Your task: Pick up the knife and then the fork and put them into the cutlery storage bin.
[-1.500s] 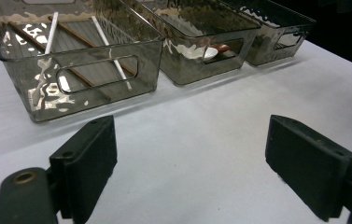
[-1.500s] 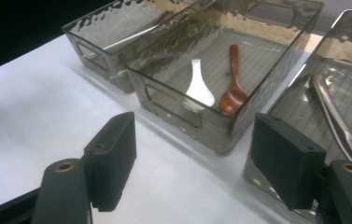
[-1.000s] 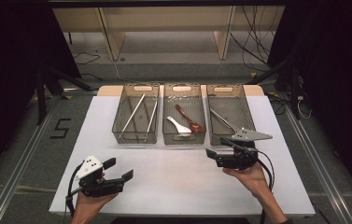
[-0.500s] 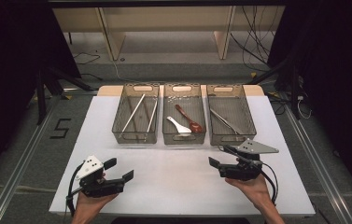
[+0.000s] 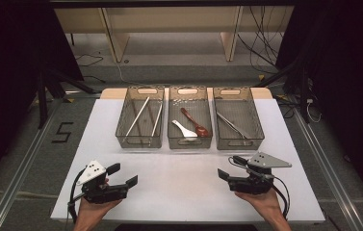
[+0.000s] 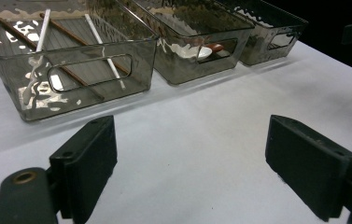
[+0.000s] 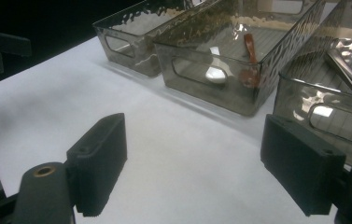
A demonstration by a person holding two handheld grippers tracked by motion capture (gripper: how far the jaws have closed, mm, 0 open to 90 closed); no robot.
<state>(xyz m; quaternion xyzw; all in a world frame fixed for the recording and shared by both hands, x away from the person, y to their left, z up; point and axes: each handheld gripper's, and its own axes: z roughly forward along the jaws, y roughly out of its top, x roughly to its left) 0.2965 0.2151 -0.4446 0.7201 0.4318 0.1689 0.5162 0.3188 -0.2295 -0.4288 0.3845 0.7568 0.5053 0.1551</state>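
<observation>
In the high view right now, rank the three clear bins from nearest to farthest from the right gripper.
From the right gripper, whose jaws stand open:
1. Right bin, holding tongs, just beyond the gripper.
2. Middle bin, holding two spoons, farther toward the table's centre.
3. Left bin, holding chopsticks, on the far side of the row.

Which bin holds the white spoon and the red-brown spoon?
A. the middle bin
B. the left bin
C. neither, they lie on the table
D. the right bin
A: in the high view the white spoon and the red-brown spoon lie inside the middle bin, between the other two bins.
</observation>
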